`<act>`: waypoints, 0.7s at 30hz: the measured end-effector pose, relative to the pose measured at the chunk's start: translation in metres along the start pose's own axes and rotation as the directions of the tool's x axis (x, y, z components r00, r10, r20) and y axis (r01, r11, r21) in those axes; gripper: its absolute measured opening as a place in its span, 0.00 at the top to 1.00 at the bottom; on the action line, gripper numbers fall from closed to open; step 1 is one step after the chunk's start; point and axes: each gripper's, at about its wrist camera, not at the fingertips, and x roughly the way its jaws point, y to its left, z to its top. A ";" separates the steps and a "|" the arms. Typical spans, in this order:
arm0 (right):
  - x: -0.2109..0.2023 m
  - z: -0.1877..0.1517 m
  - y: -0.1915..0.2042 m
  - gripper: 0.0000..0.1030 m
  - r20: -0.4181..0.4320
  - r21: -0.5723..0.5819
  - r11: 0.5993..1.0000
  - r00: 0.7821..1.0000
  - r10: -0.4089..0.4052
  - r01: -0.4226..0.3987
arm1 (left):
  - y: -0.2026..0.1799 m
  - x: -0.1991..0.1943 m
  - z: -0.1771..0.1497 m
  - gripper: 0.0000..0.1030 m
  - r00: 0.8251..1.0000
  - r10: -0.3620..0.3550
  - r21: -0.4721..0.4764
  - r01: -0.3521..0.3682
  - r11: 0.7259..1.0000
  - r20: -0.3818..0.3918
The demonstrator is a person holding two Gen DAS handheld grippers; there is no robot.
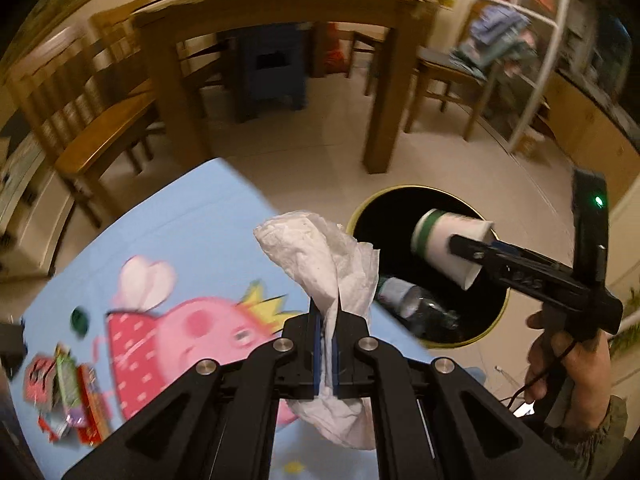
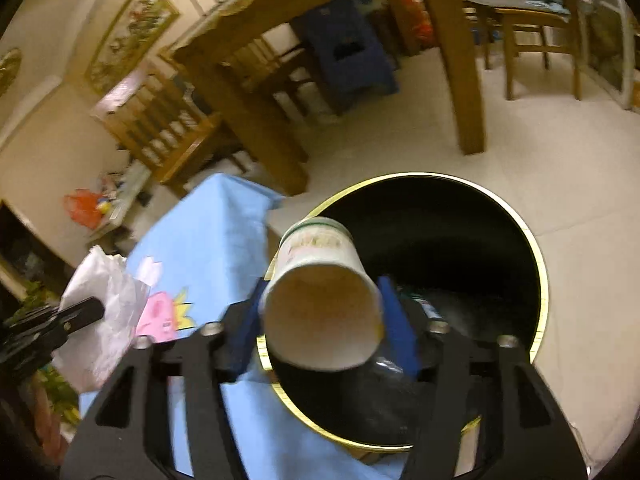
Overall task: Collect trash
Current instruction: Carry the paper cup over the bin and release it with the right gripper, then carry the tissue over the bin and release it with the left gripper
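Note:
My left gripper (image 1: pixel 327 320) is shut on a crumpled white tissue (image 1: pixel 320 256), held above the edge of the blue cartoon tablecloth (image 1: pixel 180 248). It also shows in the right wrist view (image 2: pixel 80 312) with the tissue (image 2: pixel 104 304). My right gripper (image 2: pixel 320 312) is shut on a white paper cup with a green band (image 2: pixel 320 296), held over the open black trash bin with a gold rim (image 2: pixel 536 264). The cup (image 1: pixel 448 244) and the bin (image 1: pixel 360 212) also show in the left wrist view. A clear plastic bottle (image 1: pixel 416 300) lies inside the bin.
Red snack wrappers (image 1: pixel 64 396) and a green bottle cap (image 1: pixel 79 320) lie on the tablecloth. A wooden dining table (image 1: pixel 280 4), chairs (image 1: pixel 92 136) and a blue stool (image 1: pixel 272 68) stand behind on the tiled floor (image 1: pixel 304 144).

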 end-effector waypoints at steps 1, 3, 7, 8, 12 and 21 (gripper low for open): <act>0.000 0.000 -0.006 0.31 0.003 0.027 1.000 1.000 0.015 -0.015 | -0.008 0.005 0.002 0.97 1.000 -0.002 0.017 0.002 1.000 -0.002; -0.007 0.000 -0.018 0.24 0.030 0.075 0.997 0.999 0.019 -0.021 | -0.023 0.013 0.005 0.97 1.000 -0.011 0.047 0.011 0.999 -0.007; -0.026 0.003 -0.045 0.18 0.114 0.178 0.983 0.993 0.013 -0.033 | -0.053 0.030 0.012 0.97 1.000 -0.029 0.110 0.029 0.993 -0.004; -0.033 0.003 -0.052 0.17 0.140 0.201 0.979 0.990 -0.005 -0.024 | -0.057 0.035 0.012 0.97 0.999 -0.036 0.115 0.037 0.993 -0.008; -0.054 0.005 -0.077 0.15 0.224 0.298 0.954 0.973 -0.048 -0.022 | -0.078 0.054 0.016 0.94 0.999 -0.039 0.146 0.041 0.988 -0.016; -0.086 0.006 -0.110 0.11 0.308 0.372 0.928 0.945 -0.108 -0.015 | -0.104 0.053 0.012 0.15 0.997 0.024 0.232 -0.042 0.972 0.078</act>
